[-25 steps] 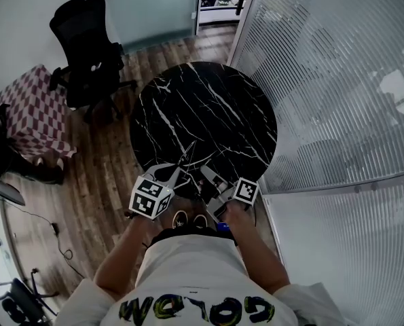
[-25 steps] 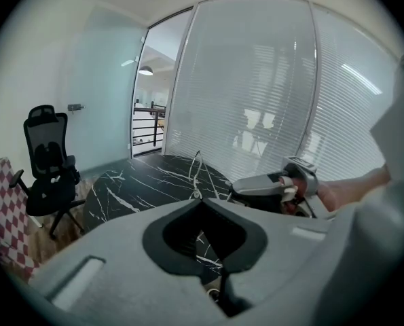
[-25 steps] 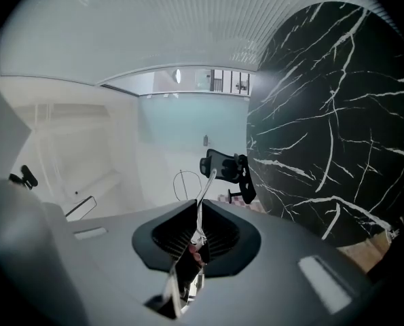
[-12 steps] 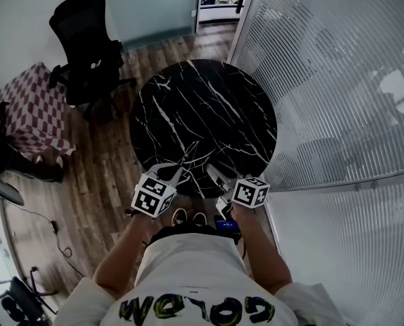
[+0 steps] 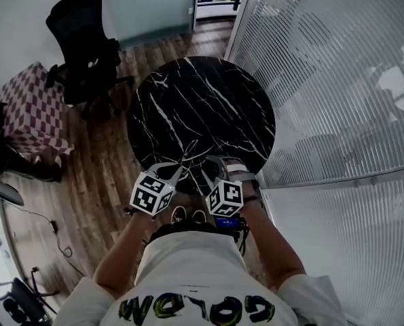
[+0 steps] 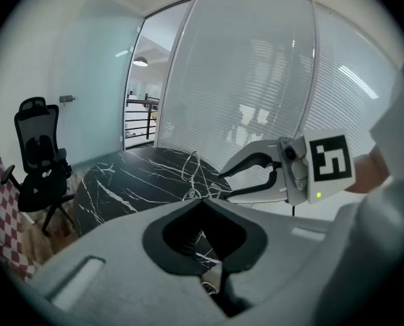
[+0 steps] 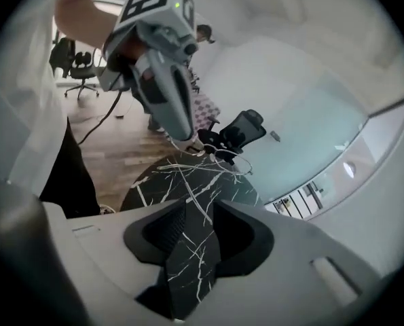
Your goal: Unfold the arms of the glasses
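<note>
The thin wire glasses [image 7: 223, 159] hang over the near edge of the round black marble table [image 5: 208, 100]. My left gripper [image 7: 190, 141] is shut on one end of them. In the left gripper view the wire frame [image 6: 191, 170] shows just past the left gripper [image 6: 200, 201]. My right gripper [image 7: 196, 209] has just been opening. It is now open with only the table showing between its jaws, a short way from the glasses. From the left gripper view the right gripper [image 6: 225, 184] stands beside the glasses with its jaws spread. In the head view both sit side by side at the table's near rim.
A black office chair [image 5: 86, 46] and a checkered seat [image 5: 32, 111] stand on the wood floor to the left. A glass wall with blinds [image 5: 324, 80] runs close along the table's right side. The person's body is right behind the grippers.
The right gripper has rolled over, its marker cube now facing up, and shifted left toward the left gripper. The left gripper and glasses have stayed put.
</note>
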`<state>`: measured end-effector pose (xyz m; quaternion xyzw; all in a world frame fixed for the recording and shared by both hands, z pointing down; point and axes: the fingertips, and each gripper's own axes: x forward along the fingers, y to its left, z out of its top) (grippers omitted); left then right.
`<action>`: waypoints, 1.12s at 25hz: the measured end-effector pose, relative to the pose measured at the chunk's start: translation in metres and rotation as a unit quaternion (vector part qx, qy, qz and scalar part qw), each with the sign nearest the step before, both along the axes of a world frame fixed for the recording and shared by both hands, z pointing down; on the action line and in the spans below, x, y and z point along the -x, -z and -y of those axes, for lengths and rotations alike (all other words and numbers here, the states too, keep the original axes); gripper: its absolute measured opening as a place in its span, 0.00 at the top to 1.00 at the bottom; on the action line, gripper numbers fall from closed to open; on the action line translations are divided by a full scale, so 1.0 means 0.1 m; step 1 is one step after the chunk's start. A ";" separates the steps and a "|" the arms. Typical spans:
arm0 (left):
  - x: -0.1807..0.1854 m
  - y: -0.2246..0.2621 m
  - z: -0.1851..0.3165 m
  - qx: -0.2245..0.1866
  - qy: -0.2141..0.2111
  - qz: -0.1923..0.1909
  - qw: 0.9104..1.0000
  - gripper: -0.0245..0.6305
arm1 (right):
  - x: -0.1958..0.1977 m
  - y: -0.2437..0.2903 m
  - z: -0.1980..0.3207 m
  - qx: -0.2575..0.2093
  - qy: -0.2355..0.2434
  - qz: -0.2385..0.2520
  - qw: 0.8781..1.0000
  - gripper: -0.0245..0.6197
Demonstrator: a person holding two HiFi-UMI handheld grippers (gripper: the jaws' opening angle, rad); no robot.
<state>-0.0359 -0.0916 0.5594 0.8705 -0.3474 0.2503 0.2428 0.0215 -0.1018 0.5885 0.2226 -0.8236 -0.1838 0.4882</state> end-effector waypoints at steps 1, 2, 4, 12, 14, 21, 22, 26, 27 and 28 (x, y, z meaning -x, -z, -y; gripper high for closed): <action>-0.01 0.00 0.00 0.002 0.000 -0.003 1.000 0.96 | 0.01 -0.04 0.00 -0.006 0.010 -0.017 1.000 0.76; -0.02 0.00 0.00 0.003 0.001 -0.006 1.000 0.96 | 0.01 -0.07 0.01 -0.011 0.017 -0.029 0.999 0.77; -0.03 0.00 -0.01 0.006 0.003 -0.012 1.000 0.96 | 0.03 -0.10 0.02 -0.020 0.026 -0.044 0.998 0.82; -0.01 -0.04 0.00 0.035 0.033 -0.059 0.997 0.96 | 0.07 -0.14 0.02 -0.031 0.058 -0.081 0.995 0.91; 0.00 -0.07 0.00 0.041 0.042 -0.067 0.996 0.96 | 0.06 -0.15 0.01 -0.030 0.065 -0.089 0.993 0.91; 0.05 -0.13 0.06 0.062 0.073 -0.092 0.991 0.96 | 0.04 -0.16 -0.02 -0.014 0.074 -0.108 0.991 0.92; 0.06 -0.14 0.06 0.068 0.078 -0.097 0.990 0.96 | 0.03 -0.17 -0.03 -0.012 0.074 -0.109 0.991 0.93; 0.08 -0.18 0.09 0.082 0.093 -0.112 0.986 0.96 | 0.01 -0.16 -0.06 -0.009 0.071 -0.112 0.991 0.93; 0.08 -0.19 0.09 0.086 0.097 -0.116 0.985 0.96 | 0.00 -0.17 -0.07 -0.005 0.071 -0.113 0.991 0.93; 0.08 -0.19 0.10 0.089 0.100 -0.119 0.984 0.96 | -0.01 -0.18 -0.09 -0.001 0.070 -0.114 0.991 0.94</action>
